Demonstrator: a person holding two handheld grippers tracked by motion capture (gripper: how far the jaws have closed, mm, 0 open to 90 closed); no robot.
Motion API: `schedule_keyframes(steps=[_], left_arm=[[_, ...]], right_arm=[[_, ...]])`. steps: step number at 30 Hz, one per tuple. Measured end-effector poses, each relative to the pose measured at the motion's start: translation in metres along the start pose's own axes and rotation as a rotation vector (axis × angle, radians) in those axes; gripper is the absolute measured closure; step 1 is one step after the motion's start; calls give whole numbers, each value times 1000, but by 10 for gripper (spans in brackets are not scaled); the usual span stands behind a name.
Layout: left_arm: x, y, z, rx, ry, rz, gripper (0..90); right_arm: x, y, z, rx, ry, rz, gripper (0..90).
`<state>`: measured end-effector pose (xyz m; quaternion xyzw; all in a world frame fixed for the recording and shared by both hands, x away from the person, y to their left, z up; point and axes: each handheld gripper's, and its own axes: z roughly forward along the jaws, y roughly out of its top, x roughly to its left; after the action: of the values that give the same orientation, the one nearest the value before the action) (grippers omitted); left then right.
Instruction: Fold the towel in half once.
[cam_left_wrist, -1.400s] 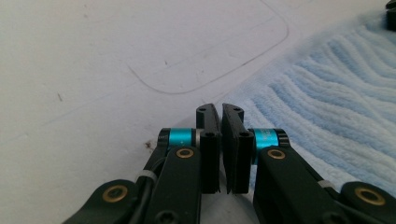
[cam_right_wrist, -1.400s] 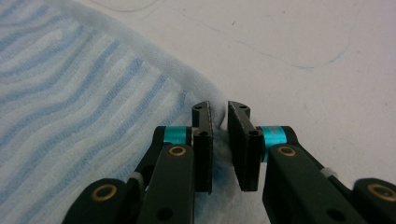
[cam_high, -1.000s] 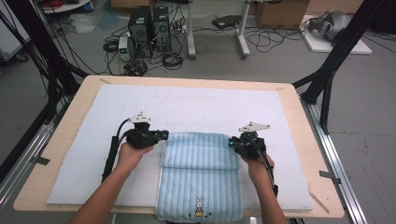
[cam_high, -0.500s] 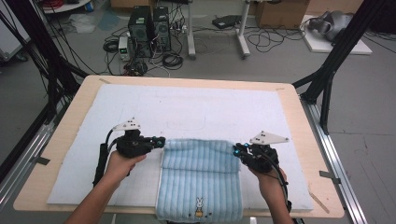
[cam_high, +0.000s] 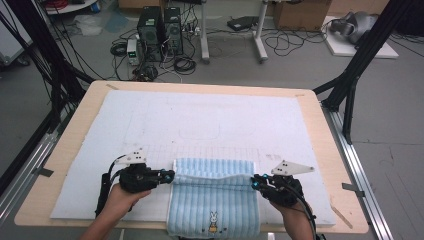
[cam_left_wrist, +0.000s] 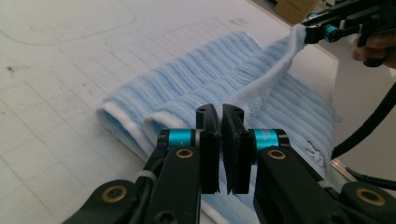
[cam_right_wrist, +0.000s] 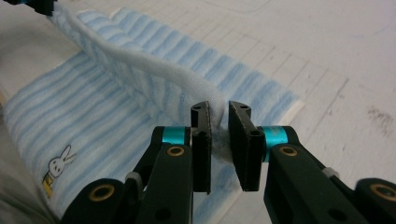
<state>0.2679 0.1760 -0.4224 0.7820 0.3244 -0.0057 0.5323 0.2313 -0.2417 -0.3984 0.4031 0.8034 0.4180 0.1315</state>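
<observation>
A light blue striped towel (cam_high: 212, 205) with a small rabbit emblem (cam_high: 213, 218) lies on the near part of the white mat, partly folded over itself. My left gripper (cam_high: 170, 175) is shut on the left corner of the folded-over edge, and my right gripper (cam_high: 253, 183) is shut on its right corner. That edge hangs slightly raised between them. In the left gripper view the jaws (cam_left_wrist: 220, 112) pinch the towel (cam_left_wrist: 210, 79), with the other gripper (cam_left_wrist: 327, 30) holding the far corner. In the right gripper view the jaws (cam_right_wrist: 219, 109) clamp white-edged cloth (cam_right_wrist: 116, 93).
A white mat (cam_high: 210, 120) covers most of the wooden table (cam_high: 320, 130). The towel's near end reaches the table's front edge. Black frame posts (cam_high: 360, 60) stand at the right and left corners. Computers (cam_high: 160, 30) and cables sit on the floor beyond.
Both hands have drawn back toward the near edge, carrying the towel's gripped edge over the lower part. They have also spread slightly outward.
</observation>
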Motion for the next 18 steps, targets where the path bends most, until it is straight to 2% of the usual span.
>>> schedule_keyframes(steps=[3, 5, 6, 7, 9, 11, 13, 15, 18], left_arm=[[-3, -6, 0, 14, -12, 15, 850], [-3, -8, 1, 25, -11, 15, 831], [-2, -8, 1, 17, -5, 8, 760], [-1, -8, 2, 12, 11, -2, 645], [1, -6, 2, -8, 63, 4, 489], [5, -3, 2, -39, 92, 5, 419], [10, -1, 3, -71, 125, 10, 396], [16, 4, 6, -64, 161, 12, 395], [27, 12, 13, -67, 189, 8, 410]], right_arm=[[3, -9, 1, 13, 3, -3, 791], [3, -14, 3, 28, 5, -5, 758], [3, -16, 3, 30, 5, -3, 729], [2, -17, 3, 29, 6, 1, 704], [1, -14, 1, -5, -7, 7, 611], [-2, -9, -2, -48, -14, 21, 572], [-6, -3, -3, -72, -40, 21, 569], [-11, 2, -1, -75, -72, 25, 571], [-19, 7, 9, -66, -112, 29, 598]])
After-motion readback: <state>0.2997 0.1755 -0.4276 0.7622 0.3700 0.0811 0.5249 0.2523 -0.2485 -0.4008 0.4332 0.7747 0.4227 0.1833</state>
